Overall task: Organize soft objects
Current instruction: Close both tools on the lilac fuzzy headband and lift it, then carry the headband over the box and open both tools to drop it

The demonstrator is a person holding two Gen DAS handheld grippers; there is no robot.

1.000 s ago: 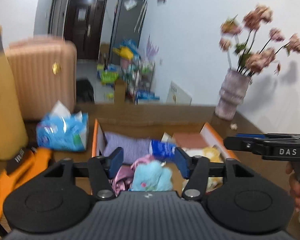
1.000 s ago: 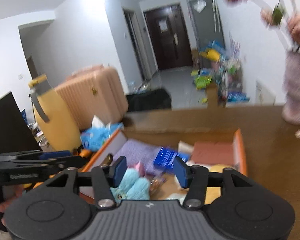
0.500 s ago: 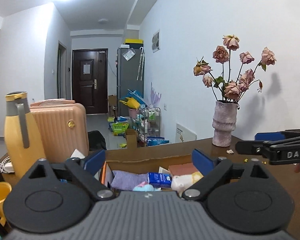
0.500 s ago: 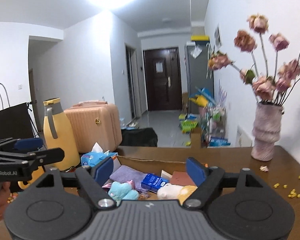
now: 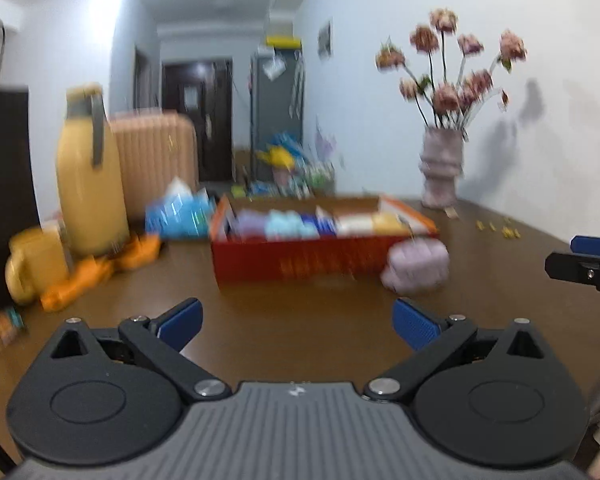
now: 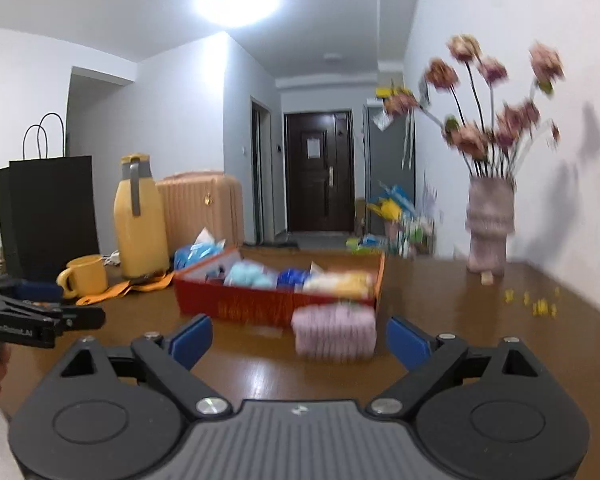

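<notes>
A red cardboard box stands on the brown table and holds several soft items: light blue, purple, white and yellow ones. A folded pale purple cloth lies on the table against the box's near right corner. My left gripper is open and empty, low over the table, well short of the box. My right gripper is open and empty, with the purple cloth just beyond its fingertips. Each gripper's tip shows at the edge of the other's view.
A yellow flask, a yellow mug, an orange cloth and a blue tissue pack stand left of the box. A black bag is at far left. A flower vase and yellow crumbs are at right.
Both grippers have pulled back from over the box and dropped low, jaws opened wide. The box now stands farther ahead, and the purple cloth on the table has come into view.
</notes>
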